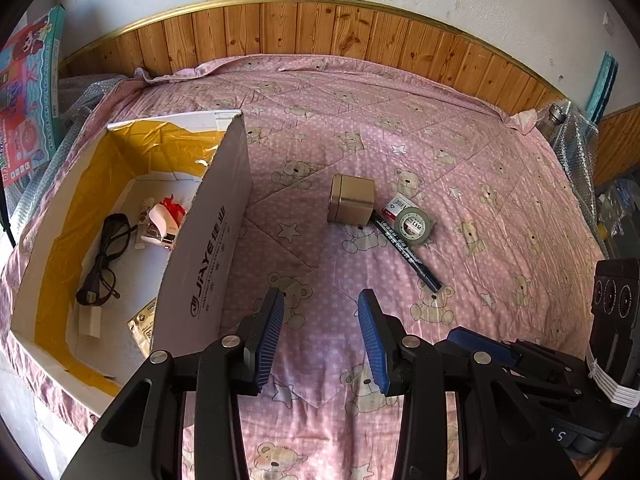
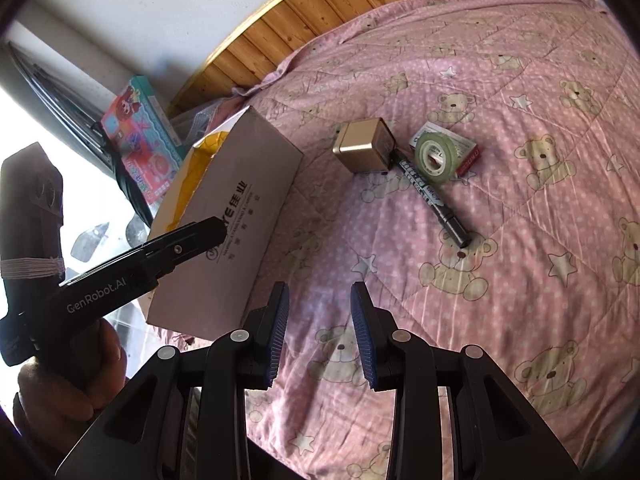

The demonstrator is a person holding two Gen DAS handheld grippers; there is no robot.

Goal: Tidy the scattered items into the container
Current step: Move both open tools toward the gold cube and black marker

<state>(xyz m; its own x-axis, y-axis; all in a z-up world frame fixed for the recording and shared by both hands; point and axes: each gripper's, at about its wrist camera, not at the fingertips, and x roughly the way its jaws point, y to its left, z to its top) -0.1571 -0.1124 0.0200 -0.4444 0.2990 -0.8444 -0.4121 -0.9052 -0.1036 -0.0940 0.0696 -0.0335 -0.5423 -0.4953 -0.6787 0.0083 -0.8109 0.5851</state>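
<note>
A white cardboard box [image 1: 208, 248] [image 2: 236, 216] with yellow lining stands at the left of the pink bedspread; glasses [image 1: 105, 256] and small items lie inside it. Further out lie a gold square tin [image 1: 351, 199] [image 2: 363, 146], a black marker [image 1: 408, 254] [image 2: 432, 200], a green tape roll [image 1: 414, 226] [image 2: 436, 155] and a small red-edged card [image 2: 468, 152] under the roll. My left gripper [image 1: 322, 300] is open and empty, just right of the box. My right gripper [image 2: 320, 292] is also open and empty, short of the tin.
A wooden headboard [image 1: 320, 28] runs along the far edge of the bed. A colourful toy box [image 1: 28, 92] [image 2: 140, 140] leans at the left beside bubble wrap. A metal bottle [image 1: 554, 118] stands at the far right corner. A hand [image 2: 80, 380] holds the left gripper's handle.
</note>
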